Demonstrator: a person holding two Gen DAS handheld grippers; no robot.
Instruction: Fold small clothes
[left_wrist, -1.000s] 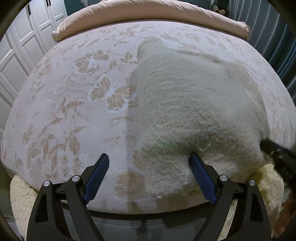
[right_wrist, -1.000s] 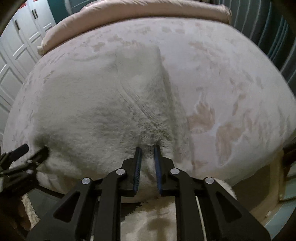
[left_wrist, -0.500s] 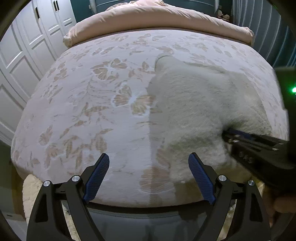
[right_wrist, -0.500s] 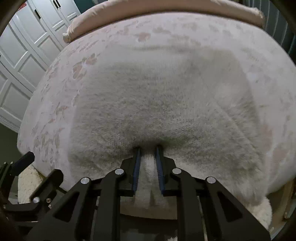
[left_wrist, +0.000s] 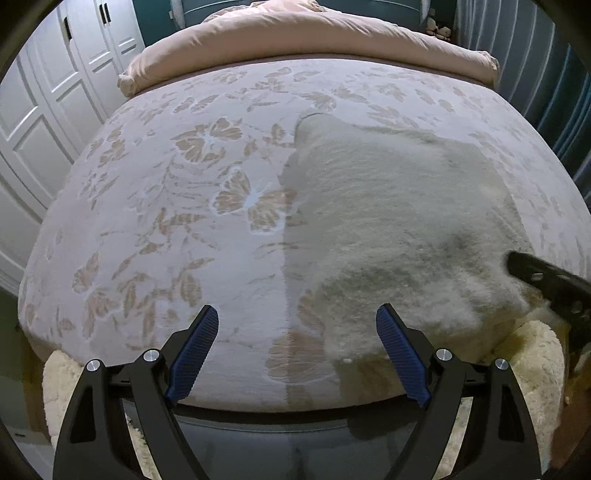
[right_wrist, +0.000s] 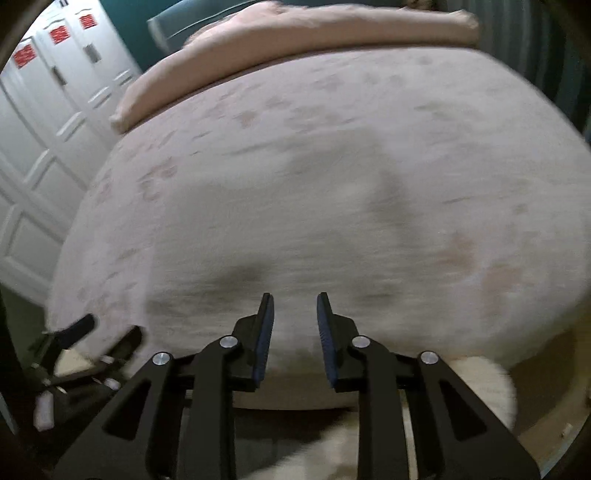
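A cream fuzzy knit garment lies flat on the bed, filling the right half of the left wrist view. My left gripper hangs open over the bed's near edge, left of the garment's lower corner, with nothing between its blue pads. The right gripper's black finger pokes in at the right, by the garment's near right edge. The right wrist view is blurred; there the garment lies ahead of my right gripper. Its jaws are opening, and I see no cloth between the pads.
The bedspread is pale pink with tan butterfly and leaf prints. A rolled pink duvet lies across the far end. White wardrobe doors stand on the left. A fluffy cream rug shows below the bed's near edge.
The right gripper, shut on the garment's near edge before, has let it go and pulled back. The garment went from bunched with a fold ridge to lying flat. The left gripper stayed open.
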